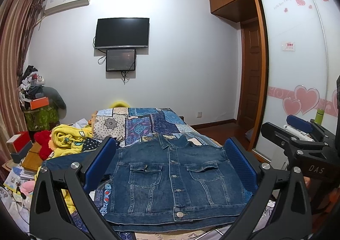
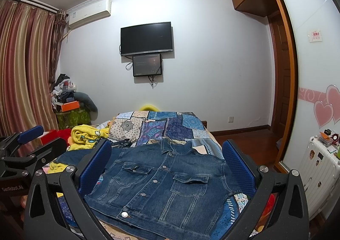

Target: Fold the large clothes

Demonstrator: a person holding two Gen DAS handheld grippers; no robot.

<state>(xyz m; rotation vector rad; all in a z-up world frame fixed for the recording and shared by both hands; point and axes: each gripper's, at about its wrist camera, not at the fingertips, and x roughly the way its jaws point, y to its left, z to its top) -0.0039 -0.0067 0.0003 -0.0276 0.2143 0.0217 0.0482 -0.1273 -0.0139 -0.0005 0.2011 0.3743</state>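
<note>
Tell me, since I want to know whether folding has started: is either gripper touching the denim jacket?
Cannot tell. Both wrist views show the left gripper and right gripper open, framing the denim jacket, but neither shows contact or a gap.

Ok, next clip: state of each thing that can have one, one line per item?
Denim jacket: buttoned, lying flat on the bed, front up, one sleeve out sideways.
Left gripper: open, empty.
Right gripper: open, empty.
TV: off.
Small screen: on, dim.
Wardrobe door: closed.

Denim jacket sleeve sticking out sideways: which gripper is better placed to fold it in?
Probably left: the sleeve lies on the left gripper side; the right gripper is farther.
</note>
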